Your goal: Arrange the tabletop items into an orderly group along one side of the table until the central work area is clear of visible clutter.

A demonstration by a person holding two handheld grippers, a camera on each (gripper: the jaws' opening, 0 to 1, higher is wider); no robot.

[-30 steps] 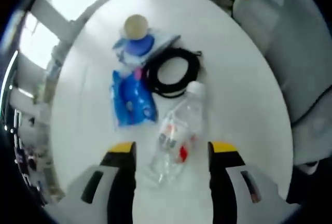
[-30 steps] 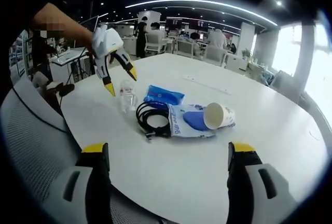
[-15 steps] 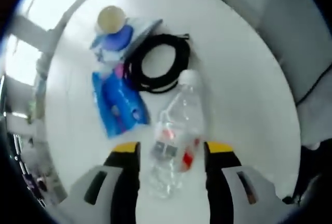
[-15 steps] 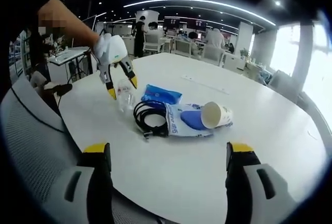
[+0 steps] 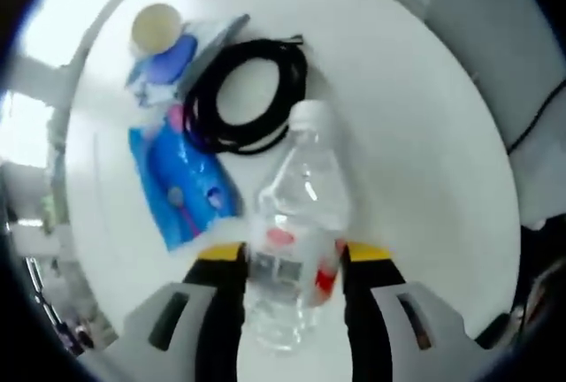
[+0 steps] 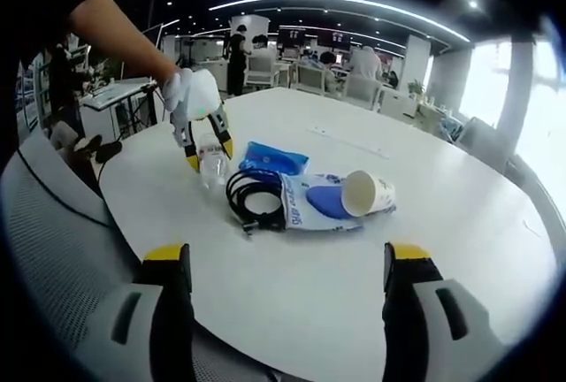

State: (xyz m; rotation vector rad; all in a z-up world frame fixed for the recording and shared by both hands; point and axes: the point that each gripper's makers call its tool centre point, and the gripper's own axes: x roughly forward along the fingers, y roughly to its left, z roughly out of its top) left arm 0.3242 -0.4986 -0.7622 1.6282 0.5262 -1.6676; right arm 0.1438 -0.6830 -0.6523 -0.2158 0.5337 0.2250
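Observation:
A clear plastic water bottle (image 5: 296,223) with a white cap and red label stands on the white round table (image 5: 416,152). My left gripper (image 5: 294,254) has its jaws against both sides of the bottle. In the right gripper view the same bottle (image 6: 210,159) stands near the table's left edge, with the left gripper (image 6: 208,154) coming down over it. Beside it lie a coiled black cable (image 5: 296,72), a blue packet (image 5: 186,187), a white and blue pouch (image 6: 314,205) and a tipped paper cup (image 6: 367,194). My right gripper (image 6: 287,254) is open over bare table (image 6: 354,294).
A grey mesh chair (image 6: 53,240) stands close to the table's near left edge. Another grey chair (image 5: 495,28) sits by the rim. An office with desks and people lies beyond the far side of the table.
My left gripper has come down over the bottle and its jaws have narrowed onto it. The right gripper has barely moved.

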